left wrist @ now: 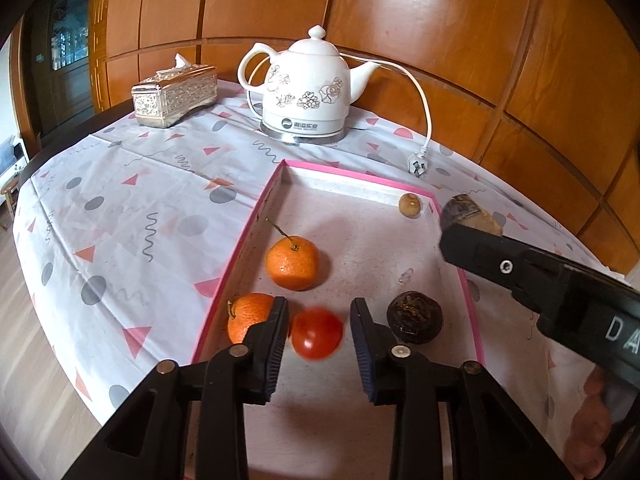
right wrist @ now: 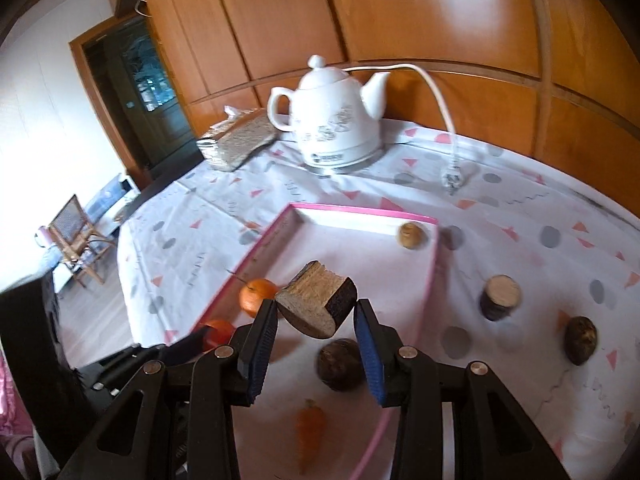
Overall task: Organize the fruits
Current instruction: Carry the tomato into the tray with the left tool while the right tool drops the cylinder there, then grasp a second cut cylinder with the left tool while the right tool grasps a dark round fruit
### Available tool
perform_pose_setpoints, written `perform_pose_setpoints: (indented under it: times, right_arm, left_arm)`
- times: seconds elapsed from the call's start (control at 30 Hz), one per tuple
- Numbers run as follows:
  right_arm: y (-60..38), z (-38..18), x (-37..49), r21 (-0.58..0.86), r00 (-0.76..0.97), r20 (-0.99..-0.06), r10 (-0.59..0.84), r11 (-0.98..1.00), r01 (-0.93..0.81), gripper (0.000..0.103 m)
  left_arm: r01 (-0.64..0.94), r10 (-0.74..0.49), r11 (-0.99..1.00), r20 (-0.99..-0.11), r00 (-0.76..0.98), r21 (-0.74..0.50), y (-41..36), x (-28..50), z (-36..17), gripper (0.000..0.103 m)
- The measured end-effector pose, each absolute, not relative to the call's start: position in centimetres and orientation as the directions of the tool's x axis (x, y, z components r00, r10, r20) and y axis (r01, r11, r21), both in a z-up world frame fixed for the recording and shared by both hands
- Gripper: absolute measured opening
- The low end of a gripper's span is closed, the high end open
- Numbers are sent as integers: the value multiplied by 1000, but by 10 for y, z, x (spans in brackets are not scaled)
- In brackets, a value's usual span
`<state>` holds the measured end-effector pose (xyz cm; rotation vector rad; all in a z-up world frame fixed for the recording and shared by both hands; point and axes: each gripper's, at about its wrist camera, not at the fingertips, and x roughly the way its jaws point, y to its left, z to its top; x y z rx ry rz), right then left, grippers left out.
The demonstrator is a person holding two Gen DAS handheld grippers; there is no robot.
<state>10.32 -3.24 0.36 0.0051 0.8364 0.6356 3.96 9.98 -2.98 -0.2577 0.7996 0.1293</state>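
The right gripper (right wrist: 316,312) clamps a cut wood-like chunk (right wrist: 318,306) above the pink-rimmed tray (right wrist: 360,213) — lower it into bare space; the left gripper (left wrist: 319,330) stands open around the tomato (left wrist: 316,333).

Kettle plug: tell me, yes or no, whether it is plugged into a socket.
No: the plug lies loose on the tablecloth beside the pink-edged tray, its cord trailing back to the white kettle.
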Motion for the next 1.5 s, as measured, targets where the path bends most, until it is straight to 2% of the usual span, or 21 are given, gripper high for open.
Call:
perform_pose_setpoints:
  times: [0.07, 0.37, 0.57, 0.87, 1.1, 1.17, 1.5]
  right_arm:
    - [-30, 3, 104, 263, 487, -690, 535, 812, -520, 41]
    - [-52, -6, 93, 255, 539, -685, 490, 854, -454, 41]
    - [-121, -18, 79, 216, 689, -656, 308, 952, -219, 41]
    - [-220, -55, 70, 170, 694, -716, 75, 983, 70, 41]
    - [-258, -73, 68, 108, 678, -734, -41, 978, 177, 41]
    - [-275, -79, 67, 146, 664, -747, -39, 964, 221, 40]
    - [-281, -80, 68, 106, 660, -747, -83, 965, 241, 40]
  left_arm:
    - [-217, 20, 959, -721, 693, -183, 101, 39, -29, 43]
    - [-218, 15, 958, -720, 694, -189, 100, 37, -27, 43]
    - [-196, 7, 963, -708, 706, -187, 93, 36, -23, 43]
    - [-104, -42, 981, -710, 703, -162, 61, 41, -21, 43]
    - [-25, -82, 990, -710, 700, -139, 34, 47, -18, 46]
    - [-3, -94, 991, -708, 700, -134, 26, 50, -17, 47]
    - [102, -169, 985, -719, 674, -136, -15, 74, -16, 48]
